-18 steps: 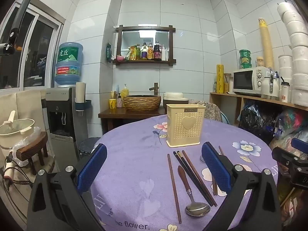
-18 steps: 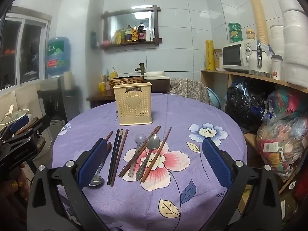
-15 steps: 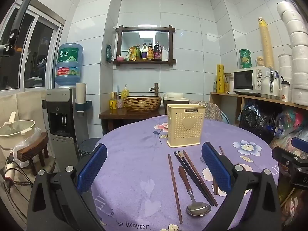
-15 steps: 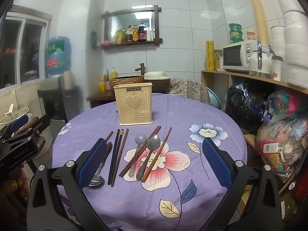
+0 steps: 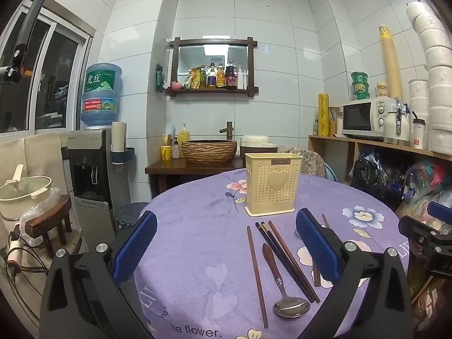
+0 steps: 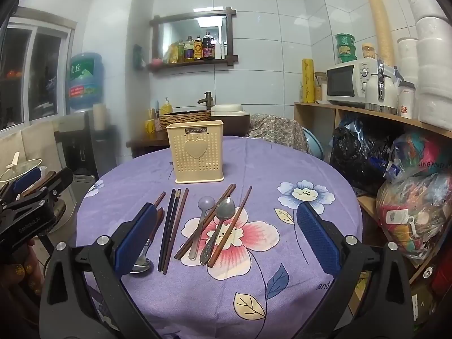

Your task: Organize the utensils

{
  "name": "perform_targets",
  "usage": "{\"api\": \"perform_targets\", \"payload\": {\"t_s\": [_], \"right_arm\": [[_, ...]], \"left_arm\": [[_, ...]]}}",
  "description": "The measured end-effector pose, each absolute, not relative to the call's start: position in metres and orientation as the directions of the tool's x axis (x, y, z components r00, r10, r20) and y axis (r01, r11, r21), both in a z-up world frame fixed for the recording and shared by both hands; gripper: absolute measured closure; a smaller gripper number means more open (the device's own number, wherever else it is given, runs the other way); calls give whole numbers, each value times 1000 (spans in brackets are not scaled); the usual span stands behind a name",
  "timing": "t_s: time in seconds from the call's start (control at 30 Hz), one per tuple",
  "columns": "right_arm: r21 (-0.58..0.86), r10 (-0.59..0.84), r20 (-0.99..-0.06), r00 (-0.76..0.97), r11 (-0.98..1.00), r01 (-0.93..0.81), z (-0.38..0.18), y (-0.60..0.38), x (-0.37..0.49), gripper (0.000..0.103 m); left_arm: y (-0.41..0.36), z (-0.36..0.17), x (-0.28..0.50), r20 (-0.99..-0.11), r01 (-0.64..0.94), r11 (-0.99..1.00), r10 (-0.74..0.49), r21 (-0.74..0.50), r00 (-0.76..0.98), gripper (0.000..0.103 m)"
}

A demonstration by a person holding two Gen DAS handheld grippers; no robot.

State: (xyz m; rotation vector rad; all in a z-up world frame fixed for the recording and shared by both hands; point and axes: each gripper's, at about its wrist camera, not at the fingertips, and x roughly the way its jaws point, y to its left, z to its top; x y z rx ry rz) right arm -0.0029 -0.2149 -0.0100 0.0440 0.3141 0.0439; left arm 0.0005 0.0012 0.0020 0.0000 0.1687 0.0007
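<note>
A cream perforated utensil holder (image 5: pixel 272 184) (image 6: pixel 198 155) with a heart stands upright on the round purple flowered tablecloth (image 5: pixel 203 226) (image 6: pixel 271 166). In front of it lie several brown and black chopsticks (image 5: pixel 285 257) (image 6: pixel 172 226), a wooden-handled metal spoon (image 5: pixel 282 282) (image 6: pixel 147 245), a clear spoon (image 6: pixel 201 220) and a metal spoon (image 6: pixel 221 223). My left gripper (image 5: pixel 226 248) hovers open over the near table edge, nothing between its blue pads. My right gripper (image 6: pixel 226 237) is open too, above the spoons and crossed chopsticks. Each gripper shows at the other view's edge: right gripper (image 5: pixel 432 240), left gripper (image 6: pixel 31 197).
A water dispenser (image 5: pixel 93 169), a wooden stool (image 5: pixel 53 226) and a pot (image 5: pixel 22 192) stand left of the table. Behind it is a basin counter (image 5: pixel 209 152). A shelf with a microwave (image 6: pixel 350 82) and bags (image 6: pixel 415 197) fills the right side.
</note>
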Motion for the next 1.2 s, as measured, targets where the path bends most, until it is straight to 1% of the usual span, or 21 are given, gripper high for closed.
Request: {"api": "perform_targets", "payload": {"t_s": [1.2], "right_arm": [[70, 44, -326, 944, 997, -22, -12, -218, -1, 5]], "left_arm": [[-1, -3, 4, -180, -3, 1000, 6, 14, 984, 5]]}}
